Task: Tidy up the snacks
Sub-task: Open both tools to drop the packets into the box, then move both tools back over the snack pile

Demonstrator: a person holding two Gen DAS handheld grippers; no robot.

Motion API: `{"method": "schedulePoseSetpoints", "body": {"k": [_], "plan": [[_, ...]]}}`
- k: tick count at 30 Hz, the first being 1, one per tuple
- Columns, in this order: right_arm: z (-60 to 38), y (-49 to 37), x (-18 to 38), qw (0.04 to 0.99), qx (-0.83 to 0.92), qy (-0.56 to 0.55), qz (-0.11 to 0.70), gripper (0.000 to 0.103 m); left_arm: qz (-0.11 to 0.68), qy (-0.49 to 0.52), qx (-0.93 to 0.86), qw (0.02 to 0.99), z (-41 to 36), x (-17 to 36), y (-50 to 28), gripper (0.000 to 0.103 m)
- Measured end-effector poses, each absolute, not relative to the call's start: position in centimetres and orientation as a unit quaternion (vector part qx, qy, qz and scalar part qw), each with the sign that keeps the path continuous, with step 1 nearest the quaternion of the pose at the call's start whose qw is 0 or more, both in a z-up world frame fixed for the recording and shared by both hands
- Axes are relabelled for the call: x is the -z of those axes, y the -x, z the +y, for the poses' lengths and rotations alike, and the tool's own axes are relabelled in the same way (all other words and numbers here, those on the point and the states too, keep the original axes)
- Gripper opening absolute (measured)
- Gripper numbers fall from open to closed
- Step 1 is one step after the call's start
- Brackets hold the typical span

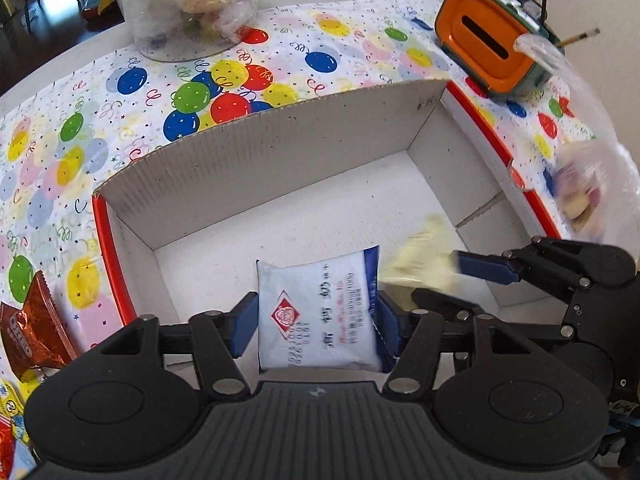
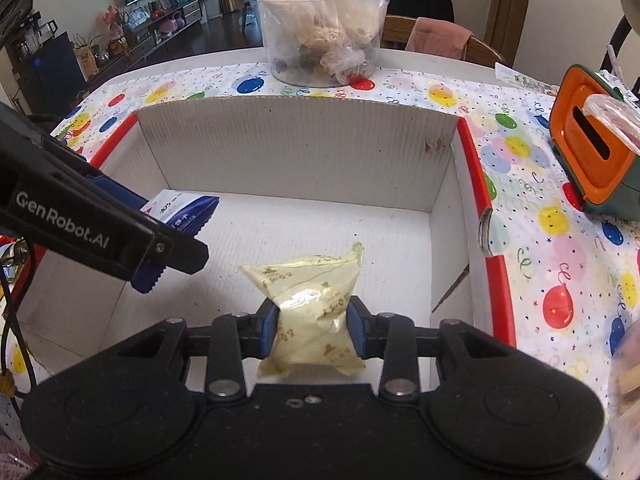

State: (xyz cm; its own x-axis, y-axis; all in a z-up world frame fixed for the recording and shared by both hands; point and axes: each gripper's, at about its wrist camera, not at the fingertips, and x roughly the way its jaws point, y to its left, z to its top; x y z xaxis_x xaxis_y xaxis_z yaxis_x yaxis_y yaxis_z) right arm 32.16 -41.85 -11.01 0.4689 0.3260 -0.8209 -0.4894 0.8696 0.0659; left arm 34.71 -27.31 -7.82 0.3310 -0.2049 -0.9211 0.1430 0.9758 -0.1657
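Note:
An open white cardboard box (image 1: 280,148) with red edges stands on the balloon-print tablecloth, its floor bare. My left gripper (image 1: 316,326) points down into it, shut on a flat white and blue snack packet (image 1: 320,312) whose side edges meet both blue pads. In the right wrist view the left gripper (image 2: 176,228) enters from the left with the white and blue packet (image 2: 188,210) over the box's left half (image 2: 300,148). My right gripper (image 2: 312,328) is shut on a pale yellow packet (image 2: 308,292), pinched at its waist, over the box's middle. The left wrist view shows the right gripper (image 1: 440,280) and the blurred yellow packet (image 1: 416,256).
A clear round tub (image 2: 324,28) of bagged snacks stands behind the box. An orange and green container (image 2: 592,152) sits to the right. A brown Oreo packet (image 1: 36,328) lies left of the box, and a clear bag of snacks (image 1: 588,188) lies to its right.

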Motion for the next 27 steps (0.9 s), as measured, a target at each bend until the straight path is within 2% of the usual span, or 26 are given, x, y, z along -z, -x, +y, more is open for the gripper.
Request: {"method": "schedulePoseSetpoints", "body": {"k": [5, 11, 13, 17, 19, 27], "plan": [[-42.4, -32.0, 10.3, 0.854, -0.243, 0.079, 0.453, 0.043, 0.556, 0.044, 0.107, 0.823, -26.7, 7.0, -34.1, 0.067], [-42.6, -31.1, 7.8, 0.863, -0.269, 0.069, 0.422, 0.057, 0.506, 0.06, 0.102, 0.855, -25.1, 3.9, -31.2, 0.068], [-42.2, -30.8, 6.6, 0.867, -0.281, 0.063, 0.406, 0.067, 0.482, 0.064, 0.092, 0.869, -24.0, 2.4, -29.7, 0.072], [-40.5, -30.3, 4.6, 0.867, -0.317, 0.049, 0.382, 0.075, 0.435, 0.08, 0.054, 0.895, -21.0, -0.1, -26.5, 0.075], [-39.3, -30.0, 3.8, 0.864, -0.339, 0.039, 0.371, 0.085, 0.412, 0.087, 0.025, 0.907, -19.3, -1.3, -24.7, 0.078], [-33.2, -28.5, 2.5, 0.847, -0.399, 0.018, 0.351, 0.103, 0.361, 0.105, -0.101, 0.921, -13.1, -3.0, -17.7, 0.082]]}}
